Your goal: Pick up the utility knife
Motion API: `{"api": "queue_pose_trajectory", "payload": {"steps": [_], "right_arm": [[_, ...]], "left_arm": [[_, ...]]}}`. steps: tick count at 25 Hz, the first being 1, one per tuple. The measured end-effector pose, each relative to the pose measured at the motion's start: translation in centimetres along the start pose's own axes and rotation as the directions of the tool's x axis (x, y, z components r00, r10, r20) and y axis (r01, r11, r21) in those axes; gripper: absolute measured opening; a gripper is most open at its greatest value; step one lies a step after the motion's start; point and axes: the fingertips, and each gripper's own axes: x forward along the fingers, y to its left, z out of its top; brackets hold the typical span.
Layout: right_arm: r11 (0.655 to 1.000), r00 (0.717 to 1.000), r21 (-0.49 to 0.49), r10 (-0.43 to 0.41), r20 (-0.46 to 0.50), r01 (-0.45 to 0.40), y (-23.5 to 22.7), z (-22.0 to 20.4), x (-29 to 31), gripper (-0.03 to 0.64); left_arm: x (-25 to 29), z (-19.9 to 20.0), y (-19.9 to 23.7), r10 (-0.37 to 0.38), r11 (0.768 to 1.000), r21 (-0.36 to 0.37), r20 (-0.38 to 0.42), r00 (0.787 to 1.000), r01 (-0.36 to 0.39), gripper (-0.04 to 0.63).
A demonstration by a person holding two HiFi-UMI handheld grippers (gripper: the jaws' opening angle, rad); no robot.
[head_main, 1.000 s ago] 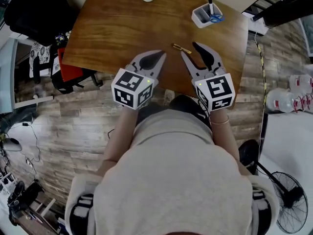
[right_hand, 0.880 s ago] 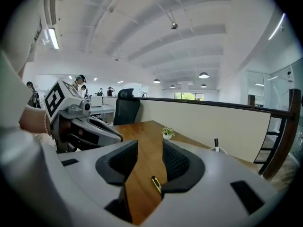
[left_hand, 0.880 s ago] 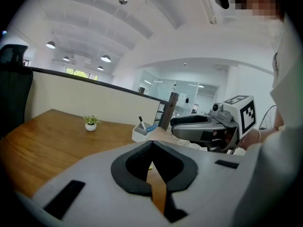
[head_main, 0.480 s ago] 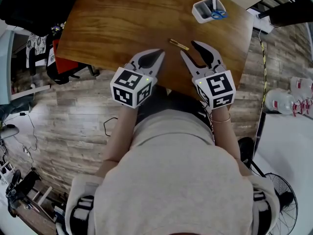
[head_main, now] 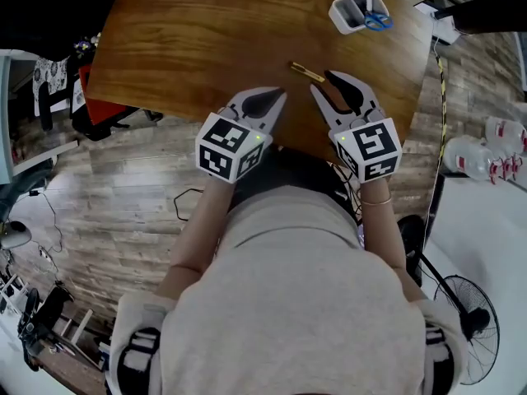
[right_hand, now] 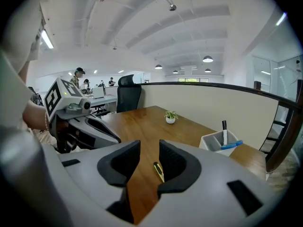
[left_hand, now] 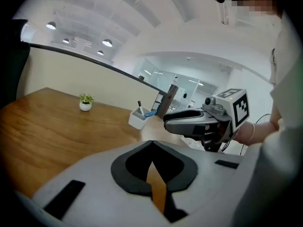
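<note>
Both grippers lowered toward the table (head_main: 189,39) since the earlier frame. Right gripper (head_main: 321,83) jaws just narrowed, still apart, nothing gripped. Utility knife (head_main: 306,72) lies just ahead of the right gripper, lined up in its gap for the grab. Left gripper (head_main: 276,97) is kept closed and empty beside the right gripper.

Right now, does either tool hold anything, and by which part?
Nothing is held. The left tool is shut and empty. The right tool is open, its jaws have just been closing; the utility knife lies on the table by their tips, ungripped.
</note>
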Motion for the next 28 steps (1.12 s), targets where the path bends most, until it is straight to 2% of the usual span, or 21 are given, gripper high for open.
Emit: {"api": "queue_pose_trajectory", "payload": {"steps": [7, 16, 23, 28], "right_arm": [[1.0, 0.998, 0.004, 0.015, -0.063, -0.014, 0.5, -0.9, 2.8, 0.123], [0.999, 0.985, 0.02, 0.05, -0.167, -0.047, 0.0, -4.4, 6.8, 0.123], [0.996, 0.954, -0.051, 0.061, -0.292, -0.08, -1.1, -7.9, 9.5, 0.126], [0.992, 0.933, -0.069, 0.079, -0.352, -0.11, -1.6, -9.8, 11.2, 0.127]], "left_arm": [[0.3, -0.8, 1.6, -0.017, 1.0, -0.024, -0.031, 0.999, 0.016, 0.012], [0.7, -2.7, 4.9, 0.01, 0.997, -0.074, -0.061, 0.998, -0.015, 0.012], [1.7, -4.5, 6.5, 0.016, 0.993, -0.114, -0.084, 0.996, -0.026, 0.012], [2.7, -5.1, 7.3, 0.013, 0.991, -0.128, -0.089, 0.996, -0.025, 0.012]]}}
